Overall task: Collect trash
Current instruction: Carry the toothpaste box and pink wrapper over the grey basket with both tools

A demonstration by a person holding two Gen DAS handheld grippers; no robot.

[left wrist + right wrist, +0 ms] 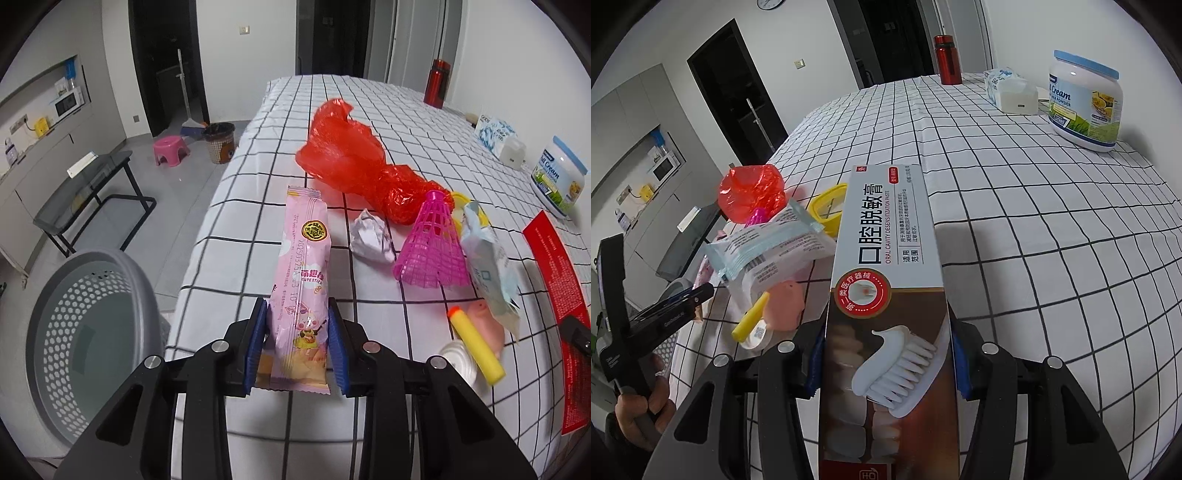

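Over the checked table [369, 122], left gripper [297, 343] clamping pink snack wrapper [303, 266], right gripper [888, 365] gripping toothpaste box [886, 258]

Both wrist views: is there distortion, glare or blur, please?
Left wrist view: fisheye bends the tablecloth grid, dark corners, pink snack wrapper sharp. Right wrist view: same bending, toothpaste box sharp, mild glare on the milk powder jar lid.

left wrist: down over claw, table edge | right wrist: likewise | shared: checked table [369, 110]
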